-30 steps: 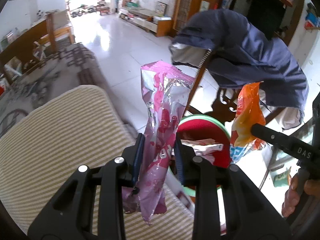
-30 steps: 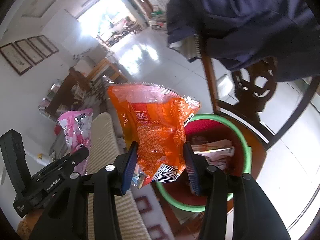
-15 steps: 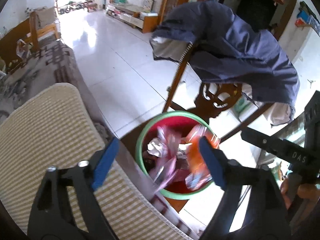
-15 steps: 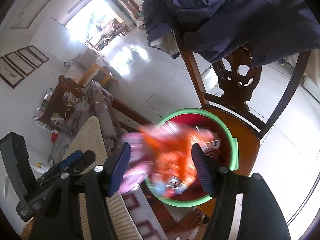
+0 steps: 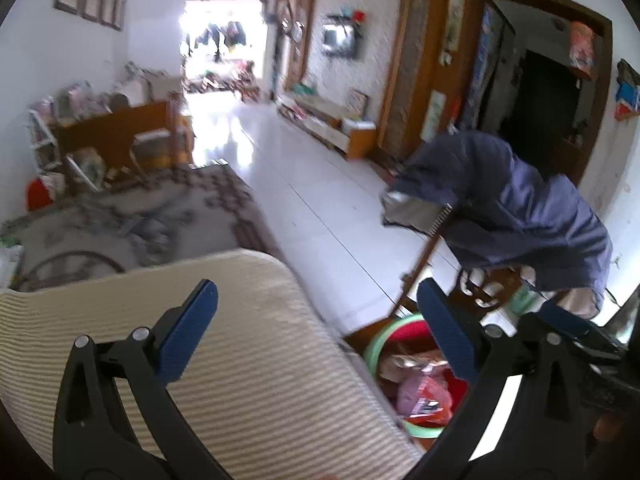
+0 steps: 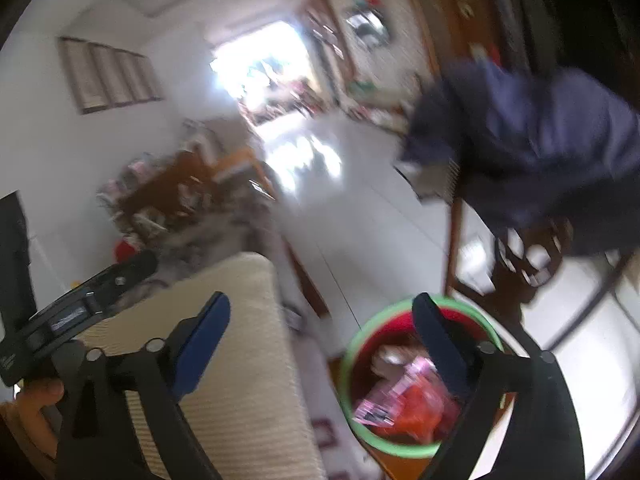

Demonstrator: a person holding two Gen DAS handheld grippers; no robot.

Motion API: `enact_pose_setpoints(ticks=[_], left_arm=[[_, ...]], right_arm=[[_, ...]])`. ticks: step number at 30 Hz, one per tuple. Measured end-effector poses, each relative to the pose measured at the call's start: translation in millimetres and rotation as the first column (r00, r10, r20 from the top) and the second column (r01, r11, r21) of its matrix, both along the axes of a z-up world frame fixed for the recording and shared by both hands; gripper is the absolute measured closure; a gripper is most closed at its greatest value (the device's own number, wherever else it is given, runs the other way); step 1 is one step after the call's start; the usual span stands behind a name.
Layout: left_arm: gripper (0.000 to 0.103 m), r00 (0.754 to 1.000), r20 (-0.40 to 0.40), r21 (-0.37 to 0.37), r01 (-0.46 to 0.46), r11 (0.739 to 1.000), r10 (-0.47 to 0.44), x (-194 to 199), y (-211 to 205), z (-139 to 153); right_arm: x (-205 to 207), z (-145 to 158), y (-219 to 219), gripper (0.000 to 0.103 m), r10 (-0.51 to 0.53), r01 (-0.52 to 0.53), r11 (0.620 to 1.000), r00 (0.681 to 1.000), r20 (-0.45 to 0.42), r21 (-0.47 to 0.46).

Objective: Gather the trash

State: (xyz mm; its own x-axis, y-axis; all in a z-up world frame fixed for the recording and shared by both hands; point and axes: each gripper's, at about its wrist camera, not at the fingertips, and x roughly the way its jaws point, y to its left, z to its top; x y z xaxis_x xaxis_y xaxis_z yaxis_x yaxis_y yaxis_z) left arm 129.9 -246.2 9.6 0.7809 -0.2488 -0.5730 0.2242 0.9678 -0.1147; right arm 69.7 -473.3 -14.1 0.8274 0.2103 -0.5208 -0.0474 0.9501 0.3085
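Above the bin (image 6: pixel 362 426), both hand-held grippers (image 5: pixel 316 320) agape.

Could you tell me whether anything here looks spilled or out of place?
Nothing looks spilled: the pink wrapper and orange wrapper lie inside the green-rimmed red bin. One oddity: that bin sits on a wooden chair draped with a navy jacket.

We hold our left gripper (image 5: pixel 316 332) with its jaws spread wide, blue pads facing each other and nothing between them. Our right gripper (image 6: pixel 320 344) is likewise spread wide and carries nothing. In the right wrist view our left hand (image 6: pixel 34 404) wraps the handle of the left tool at the lower left. In the left wrist view a fingertip of our right hand (image 5: pixel 608 426) shows at the right edge.
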Motion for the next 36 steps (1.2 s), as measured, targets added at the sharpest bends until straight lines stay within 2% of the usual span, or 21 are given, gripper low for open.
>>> enact_pose_setpoints(ticks=[3, 5, 8, 12, 17, 25, 29, 36], left_arm=[[0.005, 0.999, 0.041, -0.013, -0.028, 1.0, 0.028, -14, 37, 14], [0.005, 0.996, 0.073, -0.032, -0.048, 0.998, 0.051, -23, 57, 22], [0.005, 0.99, 0.115, -0.044, -0.076, 0.996, 0.081, -39, 90, 32], [0.005, 0.981, 0.156, 0.002, -0.115, 0.993, 0.114, -56, 123, 38], [0.005, 0.982, 0.155, 0.021, -0.11, 0.994, 0.105, -70, 158, 39], [0.005, 0.974, 0.198, -0.027, -0.104, 0.994, 0.107, -80, 189, 51], [0.005, 0.966, 0.228, -0.05, -0.11, 0.993, 0.119, -85, 198, 54], [0.005, 0.963, 0.234, -0.055, -0.124, 0.991, 0.134, -90, 209, 55]], right_arm=[[-9, 14, 32, 0.007, 0.022, -0.021, 1.0, 0.995, 0.095, -0.01], [-16, 21, 55, 0.007, -0.019, 0.022, 1.0, 0.989, 0.149, -0.017], [-22, 23, 75, 0.007, -0.028, 0.021, 0.999, 0.986, 0.165, 0.04], [-27, 16, 106, 0.007, -0.082, 0.072, 0.994, 0.988, 0.129, 0.08], [-38, 11, 145, 0.007, -0.14, 0.14, 0.99, 0.98, 0.138, 0.01], [-54, 17, 181, 0.007, -0.144, 0.182, 0.972, 0.961, 0.236, -0.149], [-53, 14, 186, 0.007, -0.159, 0.195, 0.969, 0.962, 0.22, -0.155], [-56, 15, 197, 0.007, -0.163, 0.204, 0.964, 0.959, 0.232, -0.169]])
